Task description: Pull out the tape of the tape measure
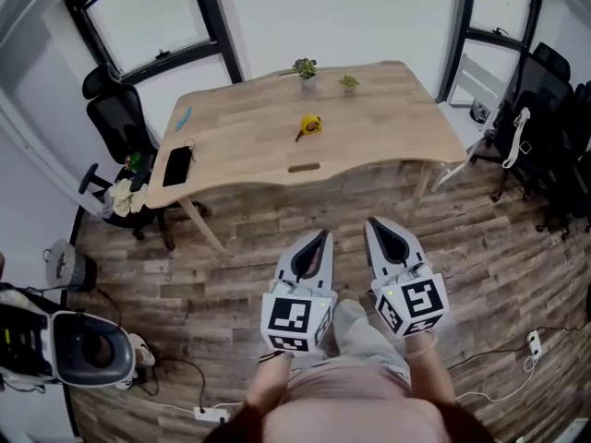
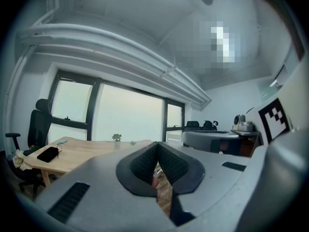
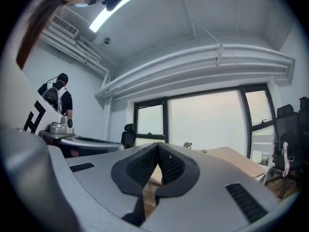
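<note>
Office room, plank floor [image 1: 231, 247], window wall beyond. Nearest us, left gripper [image 1: 324, 234] and right gripper [image 1: 370, 221] sit side by side over the floor, both jaws pressed together with nothing between them. Ahead is the wooden surface [image 1: 388, 127]. The yellow tape measure [image 1: 311, 125] lies near its middle, well apart from both grippers. We judge it light, hard-cased, apt to slide: pin the case with one gripper, pinch the end hook with the other. Blade likely thin and springy.

Head view: high, facing steeply down, well back from the desk [image 1: 369, 127]. Both gripper views: low, level, facing the same desk and the windows [image 3: 207, 124] beyond. Shared: desk top, potted plants [image 1: 305, 66].
</note>
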Tool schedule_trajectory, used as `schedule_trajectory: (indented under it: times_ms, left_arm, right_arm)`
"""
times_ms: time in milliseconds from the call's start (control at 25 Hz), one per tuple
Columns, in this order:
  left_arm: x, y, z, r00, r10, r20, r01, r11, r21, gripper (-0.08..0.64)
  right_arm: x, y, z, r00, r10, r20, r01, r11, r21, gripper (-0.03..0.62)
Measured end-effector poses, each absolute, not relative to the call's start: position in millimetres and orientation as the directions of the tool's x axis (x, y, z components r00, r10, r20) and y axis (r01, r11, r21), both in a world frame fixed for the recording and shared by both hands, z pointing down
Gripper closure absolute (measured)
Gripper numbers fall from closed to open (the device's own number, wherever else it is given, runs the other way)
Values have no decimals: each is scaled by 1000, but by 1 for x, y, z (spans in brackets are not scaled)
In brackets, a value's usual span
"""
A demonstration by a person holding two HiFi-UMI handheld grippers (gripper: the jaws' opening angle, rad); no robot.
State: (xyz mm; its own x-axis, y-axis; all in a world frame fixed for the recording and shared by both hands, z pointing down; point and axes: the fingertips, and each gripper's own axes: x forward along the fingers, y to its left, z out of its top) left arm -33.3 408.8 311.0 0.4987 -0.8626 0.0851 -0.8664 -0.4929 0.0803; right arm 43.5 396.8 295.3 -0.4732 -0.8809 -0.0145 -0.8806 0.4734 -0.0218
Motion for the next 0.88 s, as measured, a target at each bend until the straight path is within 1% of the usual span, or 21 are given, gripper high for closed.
schedule_trajectory:
  times_ms: [320, 480, 880]
  left_arm:
    - [-19, 330, 306, 459, -883, 93, -888, -457, 44, 558]
    - [-10, 295, 304, 445, -891, 94, -895, -444, 28, 558]
    - [12, 218, 309, 421, -901, 103, -907, -421, 22, 558]
  right_arm:
    - [64, 318, 292, -503, -864, -33, -862, 504, -49, 594]
    - [69, 282, 292, -519, -855, -17, -855, 519, -7, 594]
    - [82, 201, 296, -566, -825, -8, -825, 566, -1, 594]
